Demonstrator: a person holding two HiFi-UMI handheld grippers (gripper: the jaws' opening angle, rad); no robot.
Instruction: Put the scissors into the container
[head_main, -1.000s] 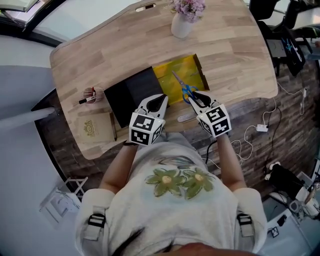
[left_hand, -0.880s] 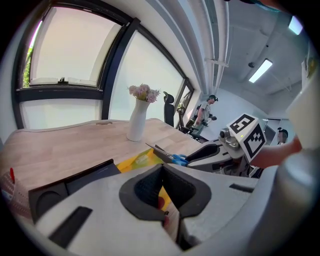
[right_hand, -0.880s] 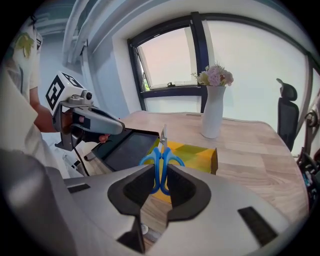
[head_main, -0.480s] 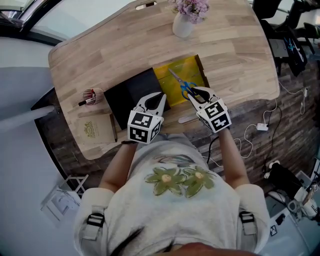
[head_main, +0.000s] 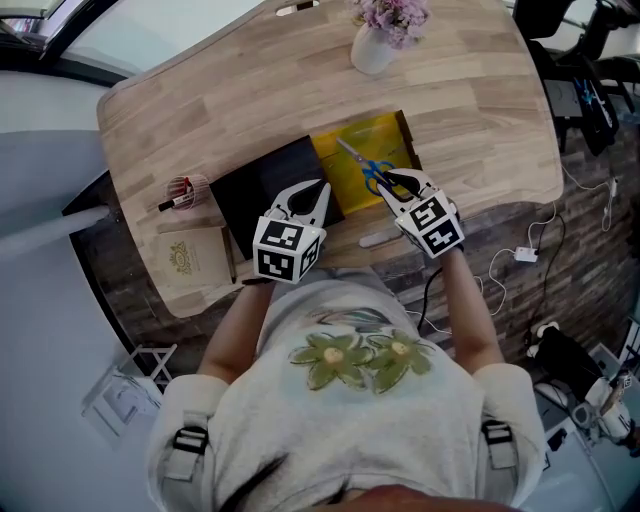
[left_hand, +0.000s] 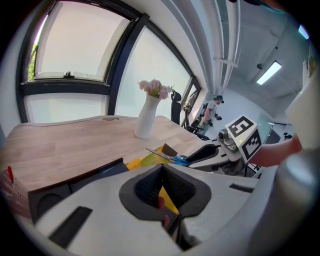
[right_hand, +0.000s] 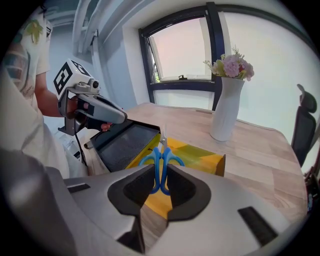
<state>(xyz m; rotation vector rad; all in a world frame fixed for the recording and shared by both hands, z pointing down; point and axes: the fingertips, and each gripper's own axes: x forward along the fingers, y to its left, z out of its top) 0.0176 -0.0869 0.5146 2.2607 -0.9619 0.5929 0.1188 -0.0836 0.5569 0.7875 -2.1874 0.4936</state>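
Blue-handled scissors (head_main: 368, 172) hang over the yellow-lined container (head_main: 385, 137), blades pointing away from me to the left. My right gripper (head_main: 392, 184) is shut on their handles, seen between its pads in the right gripper view as scissors (right_hand: 161, 165) in the gripper (right_hand: 161, 171). The container's black lid (head_main: 262, 183) lies open to its left. My left gripper (head_main: 318, 192) hovers over the lid's near right corner, shut and holding nothing. The left gripper view shows its own tips (left_hand: 161, 169), the scissors (left_hand: 172, 158) and the container (left_hand: 150, 159) beyond.
A white vase of flowers (head_main: 375, 45) stands behind the container. A red-and-white mesh pen cup (head_main: 185, 190) and a tan notebook (head_main: 190, 258) sit at the table's left. A pale flat object (head_main: 378, 238) lies by the front edge of the wooden table (head_main: 480, 120).
The right gripper has carried the scissors a little farther from me, over the yellow container. The left gripper has hardly moved.
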